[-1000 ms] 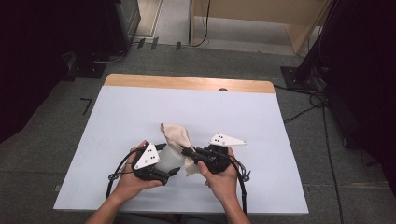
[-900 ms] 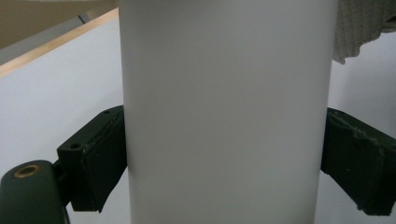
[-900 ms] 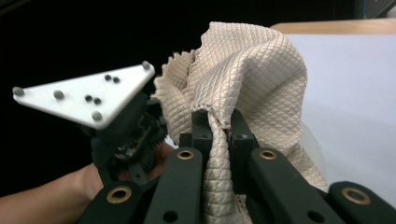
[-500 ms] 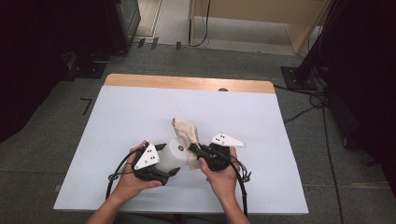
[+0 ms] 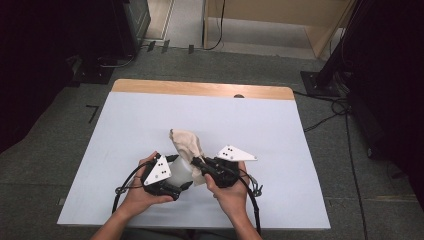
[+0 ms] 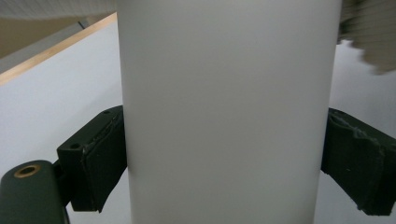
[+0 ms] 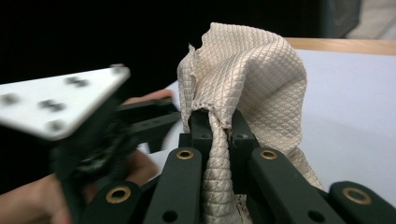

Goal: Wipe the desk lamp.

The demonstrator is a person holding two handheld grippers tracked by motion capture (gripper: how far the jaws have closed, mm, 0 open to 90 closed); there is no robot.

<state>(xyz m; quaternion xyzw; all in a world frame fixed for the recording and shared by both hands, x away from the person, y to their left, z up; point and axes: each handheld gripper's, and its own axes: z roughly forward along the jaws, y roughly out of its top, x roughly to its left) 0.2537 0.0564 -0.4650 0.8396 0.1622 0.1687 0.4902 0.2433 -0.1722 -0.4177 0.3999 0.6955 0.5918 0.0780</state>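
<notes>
While the person's two hands sit at the near edge of the white table, the left gripper clamps a frosted white cup between its black pads, one pressing on each side. Just beside it, the right gripper has its jaws pinched tight on a beige quilted cloth, a fold of which is squeezed between them. Beyond the grippers, the cloth rises bunched over the cup's far side, and past it the tabletop runs to a wooden strip at its far edge.
</notes>
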